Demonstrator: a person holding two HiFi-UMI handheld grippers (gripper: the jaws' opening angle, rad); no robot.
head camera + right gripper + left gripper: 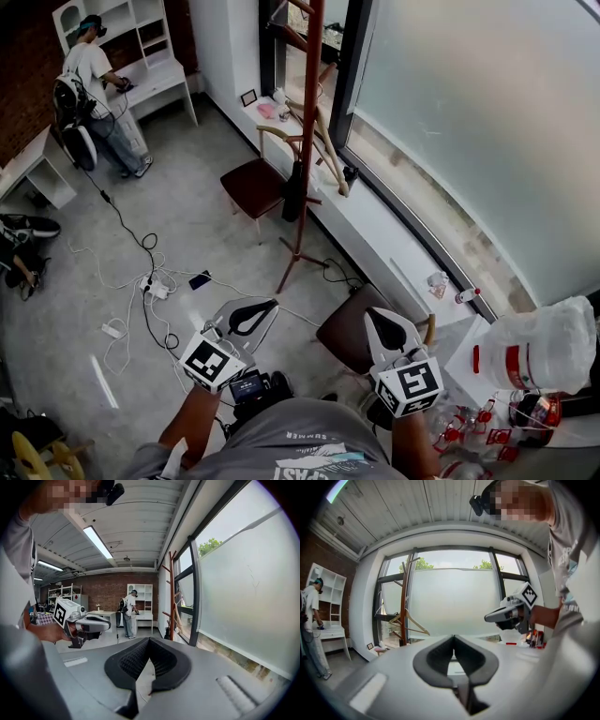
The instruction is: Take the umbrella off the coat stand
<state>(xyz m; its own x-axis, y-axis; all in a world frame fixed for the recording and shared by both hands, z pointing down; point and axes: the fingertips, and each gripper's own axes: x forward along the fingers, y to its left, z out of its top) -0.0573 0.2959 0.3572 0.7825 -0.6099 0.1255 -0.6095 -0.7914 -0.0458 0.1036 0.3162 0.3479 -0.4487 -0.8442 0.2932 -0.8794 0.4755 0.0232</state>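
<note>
The umbrella [294,192] hangs on the coat stand [307,112], between chair [253,186] (left) and window [469,122].

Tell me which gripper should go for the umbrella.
Probably left: the umbrella hangs on the coat stand's left side, nearer the left gripper; a chair lies between the right gripper and it. Both are shut.

The room is being lit by daylight through the frosted window [469,122]; picture edges are being bent and darkened.
</note>
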